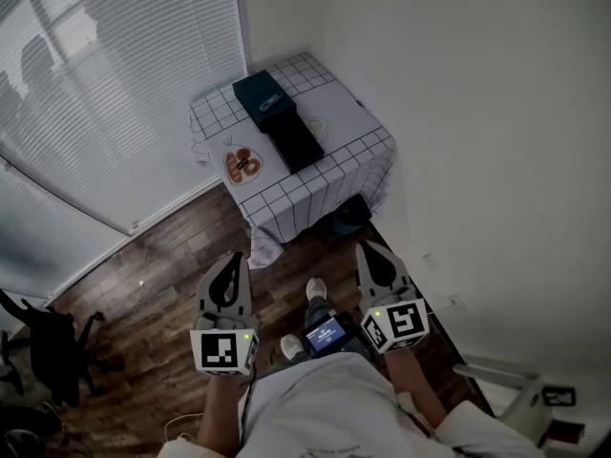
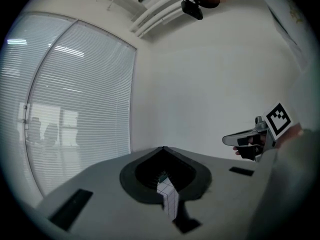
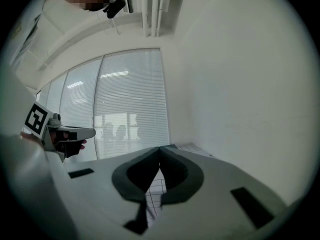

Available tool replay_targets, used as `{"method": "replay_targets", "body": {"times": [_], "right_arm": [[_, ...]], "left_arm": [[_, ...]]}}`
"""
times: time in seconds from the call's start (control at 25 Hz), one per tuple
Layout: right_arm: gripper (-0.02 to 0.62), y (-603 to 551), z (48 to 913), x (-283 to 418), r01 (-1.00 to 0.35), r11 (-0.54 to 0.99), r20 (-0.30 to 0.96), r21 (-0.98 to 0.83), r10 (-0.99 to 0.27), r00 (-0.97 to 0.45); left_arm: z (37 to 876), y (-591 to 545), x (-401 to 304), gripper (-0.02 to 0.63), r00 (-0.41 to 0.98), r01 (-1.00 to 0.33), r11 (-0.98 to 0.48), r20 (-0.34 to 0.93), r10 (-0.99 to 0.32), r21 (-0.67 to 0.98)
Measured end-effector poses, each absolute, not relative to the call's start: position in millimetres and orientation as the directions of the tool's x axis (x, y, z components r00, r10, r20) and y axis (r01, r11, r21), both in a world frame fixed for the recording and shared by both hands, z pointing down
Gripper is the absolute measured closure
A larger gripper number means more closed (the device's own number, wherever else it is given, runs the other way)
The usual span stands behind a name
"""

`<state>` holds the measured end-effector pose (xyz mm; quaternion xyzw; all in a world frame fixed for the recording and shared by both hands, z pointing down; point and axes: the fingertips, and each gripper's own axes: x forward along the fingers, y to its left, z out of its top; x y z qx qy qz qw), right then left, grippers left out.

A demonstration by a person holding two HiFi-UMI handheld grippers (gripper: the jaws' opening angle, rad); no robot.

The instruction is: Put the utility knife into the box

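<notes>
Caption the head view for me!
Left gripper and right gripper, both shut, face a checkered table bearing a box.

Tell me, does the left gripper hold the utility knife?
No, the left gripper is shut tip to tip with nothing held between its jaws.

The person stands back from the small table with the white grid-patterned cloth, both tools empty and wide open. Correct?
Not open: the left tool and right tool are both shut, tips meeting, as each gripper view shows. Both are empty, well back from the small table with the white grid-patterned cloth.
</notes>
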<state>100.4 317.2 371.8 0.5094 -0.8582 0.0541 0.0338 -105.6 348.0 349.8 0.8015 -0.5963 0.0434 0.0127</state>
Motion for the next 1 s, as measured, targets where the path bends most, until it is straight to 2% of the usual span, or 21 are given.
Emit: {"method": "replay_targets", "body": {"times": [0.48,1.0], "right_arm": [[0.588,211.3,369.2,102.7,-0.861,0.505,0.116,-0.058,-0.853,-0.508],[0.588,109.3,342.0,118.2,-0.829,0.558,0.064,-0.040,-0.826,-0.560]], "left_arm": [[346.4,255.3,-107.0,0.598,0.244,-0.969,-0.245,0.055,-0.968,-0.012],[329.1,155.4,-91.4,0.598,0.196,-0.977,-0.198,0.034,-0.980,-0.076]]}}
